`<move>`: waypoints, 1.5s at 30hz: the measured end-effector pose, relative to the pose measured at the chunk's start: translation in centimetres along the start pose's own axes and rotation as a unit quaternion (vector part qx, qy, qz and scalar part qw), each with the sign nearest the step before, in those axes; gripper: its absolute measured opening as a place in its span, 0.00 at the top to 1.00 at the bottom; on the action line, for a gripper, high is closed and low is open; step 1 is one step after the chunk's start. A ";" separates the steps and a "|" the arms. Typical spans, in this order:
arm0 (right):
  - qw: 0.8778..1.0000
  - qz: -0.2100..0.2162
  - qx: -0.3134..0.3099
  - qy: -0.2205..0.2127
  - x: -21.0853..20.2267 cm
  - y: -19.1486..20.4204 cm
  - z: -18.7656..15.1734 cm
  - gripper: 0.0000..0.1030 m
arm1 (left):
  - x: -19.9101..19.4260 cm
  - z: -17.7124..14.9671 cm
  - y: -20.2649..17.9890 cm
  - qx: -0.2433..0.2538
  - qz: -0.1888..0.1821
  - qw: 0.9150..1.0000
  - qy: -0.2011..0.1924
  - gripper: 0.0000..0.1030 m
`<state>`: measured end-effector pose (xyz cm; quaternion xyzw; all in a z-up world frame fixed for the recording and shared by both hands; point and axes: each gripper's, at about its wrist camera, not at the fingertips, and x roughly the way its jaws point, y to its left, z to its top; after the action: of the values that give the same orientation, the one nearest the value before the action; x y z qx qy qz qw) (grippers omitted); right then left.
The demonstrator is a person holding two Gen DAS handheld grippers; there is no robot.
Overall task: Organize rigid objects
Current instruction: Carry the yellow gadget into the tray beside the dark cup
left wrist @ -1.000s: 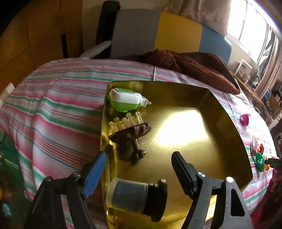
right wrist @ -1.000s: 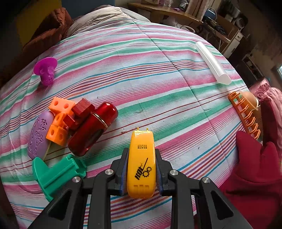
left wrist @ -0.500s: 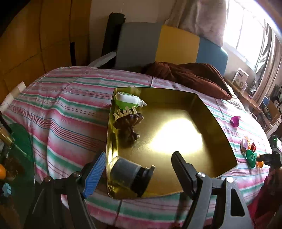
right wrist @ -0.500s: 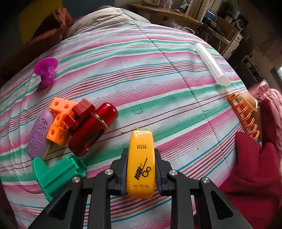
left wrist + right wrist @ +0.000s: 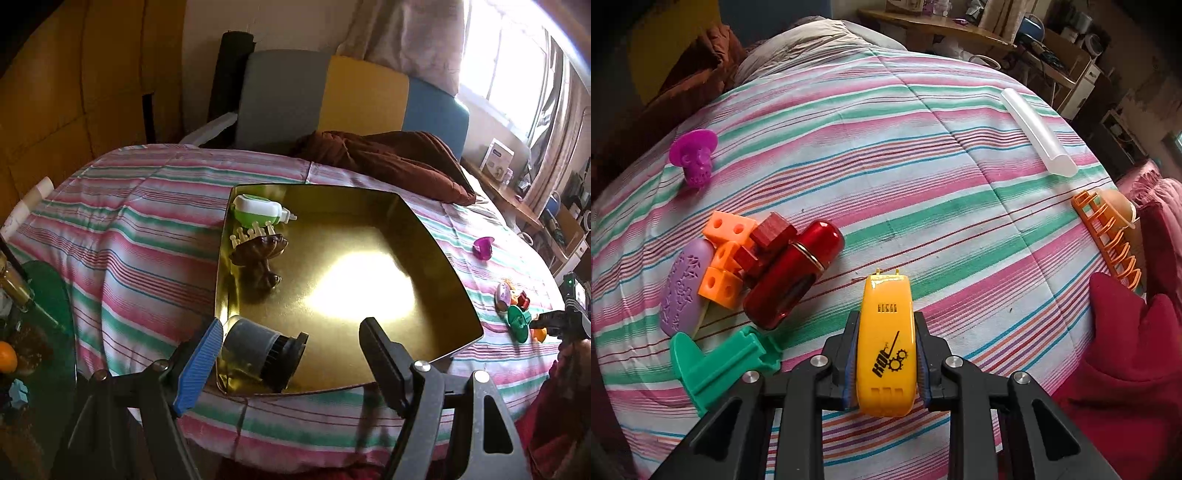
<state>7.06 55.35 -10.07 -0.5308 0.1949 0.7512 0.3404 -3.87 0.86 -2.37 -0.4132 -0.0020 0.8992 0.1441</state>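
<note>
Progress of a sorting task on a striped bedspread (image 5: 923,155). Gold tray (image 5: 436,236) lies on the bed and already carries three things along its left side: a green-and-white bottle (image 5: 258,210), a brown hair clip (image 5: 258,251) and, nearest the camera, a grey-capped brush (image 5: 262,350) on its side. The rest of the tray floor is bare.

Left gripper (image 5: 291,354) hangs over the tray's near edge with its jaws spread wide and nothing between them — the brush lies just beyond the blue pad, apparently untouched.

Right gripper (image 5: 886,354) has its jaws pinching a yellow gadget (image 5: 886,343) by its long sides; the gadget sits at or just above the bedspread, and whether it has lifted clear cannot be told.

Loose things remaining on the bed: a red capsule (image 5: 794,273), orange blocks (image 5: 727,254), a purple oval case (image 5: 683,284), a green bracket (image 5: 716,365), a purple skull (image 5: 694,158), a clear tube (image 5: 1038,133) and an orange rack (image 5: 1108,236) at the far right edge.

By this count roughly a third of the pieces are in the tray — the yellow gadget looks to be next, with seven more to follow.
</note>
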 end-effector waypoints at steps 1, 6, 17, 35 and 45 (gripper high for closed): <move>1.000 0.001 0.000 -0.001 0.1 -0.2 0.1 0.75 | 0.0 0.0 -0.1 0.002 0.001 1.000 0.001 0.25; 0.999 0.013 0.018 -0.027 -0.7 -1.0 0.6 0.75 | 0.1 -0.1 -0.1 0.003 0.003 1.000 0.004 0.25; 0.988 0.103 0.006 -0.118 -4.4 0.0 0.4 0.75 | 0.2 -0.6 -0.3 0.007 0.005 1.000 0.011 0.25; 0.896 0.315 -0.278 -0.139 -16.6 24.0 -7.7 0.75 | -0.6 -1.1 6.1 -0.078 0.041 0.996 -0.005 0.30; 0.853 0.331 -0.402 -0.033 -12.7 37.1 -16.7 0.74 | -0.8 -2.2 8.6 -0.097 0.060 0.993 -0.002 0.32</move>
<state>-5.83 14.88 -6.83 -0.5004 0.0292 0.8494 -0.1655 -3.95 -7.80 -4.28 -0.4231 -0.0646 0.9025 0.0489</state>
